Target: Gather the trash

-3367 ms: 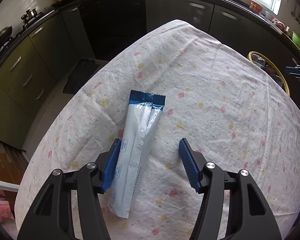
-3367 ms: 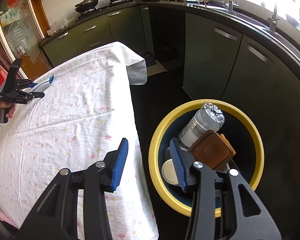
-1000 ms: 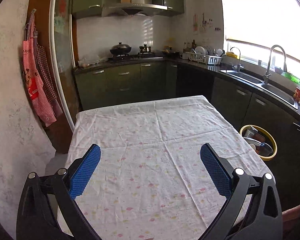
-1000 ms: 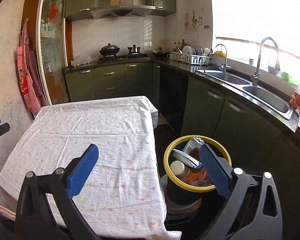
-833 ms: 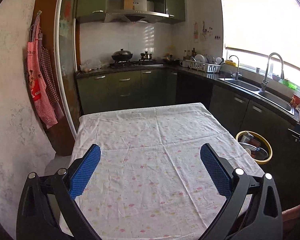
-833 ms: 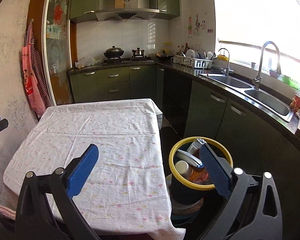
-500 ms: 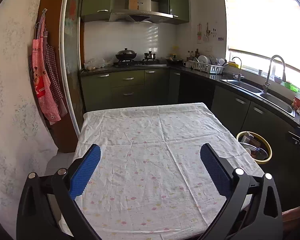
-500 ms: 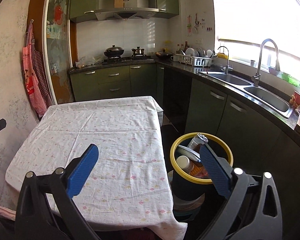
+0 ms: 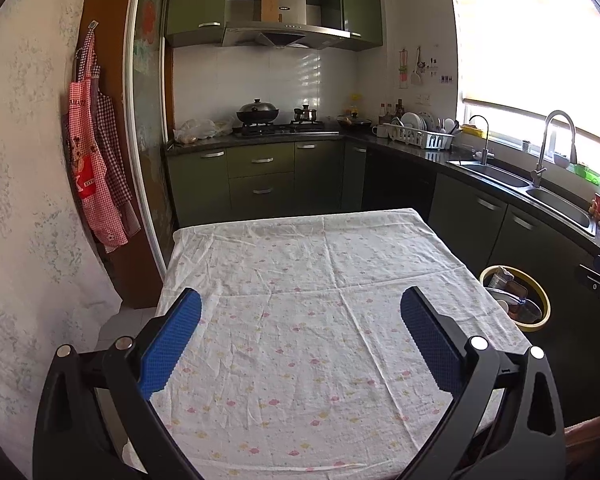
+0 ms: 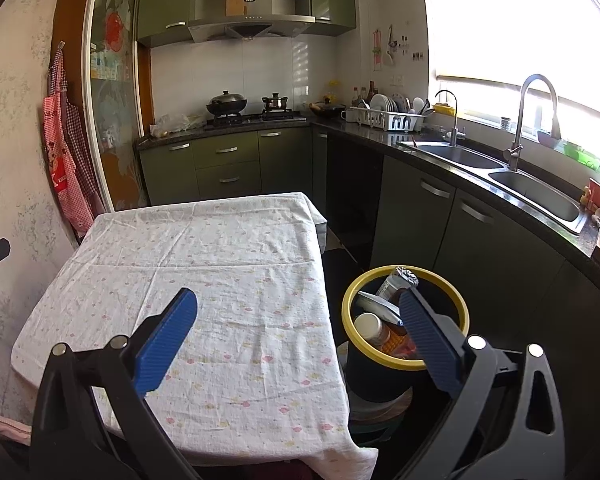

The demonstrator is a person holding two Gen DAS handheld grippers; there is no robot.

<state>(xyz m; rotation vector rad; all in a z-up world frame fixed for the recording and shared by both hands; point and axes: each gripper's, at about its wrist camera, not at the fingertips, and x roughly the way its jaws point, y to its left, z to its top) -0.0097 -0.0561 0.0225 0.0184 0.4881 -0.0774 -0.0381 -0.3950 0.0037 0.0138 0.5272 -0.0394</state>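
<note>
Trash (image 10: 384,320) lies heaped inside the yellow-rimmed bin (image 10: 350,294) beside the cloth-covered table (image 9: 320,320), which shows no litter, while the left gripper (image 9: 300,340) and right gripper (image 10: 298,334) hover wide-spread and empty, suggesting collection is complete, with only withdrawal left.

A table (image 9: 300,280) (image 10: 204,248) stands in the kitchen, covered by a white cloth (image 9: 284,360) (image 10: 220,300) with small pink and yellow spots. The cloth has fold lines and many wrinkles, and it hangs over the edges. Just beside the table, on the dark floor (image 10: 340,248), a bin (image 10: 380,376) (image 9: 540,320) with a yellow rim stands, probably on a round base.
</note>
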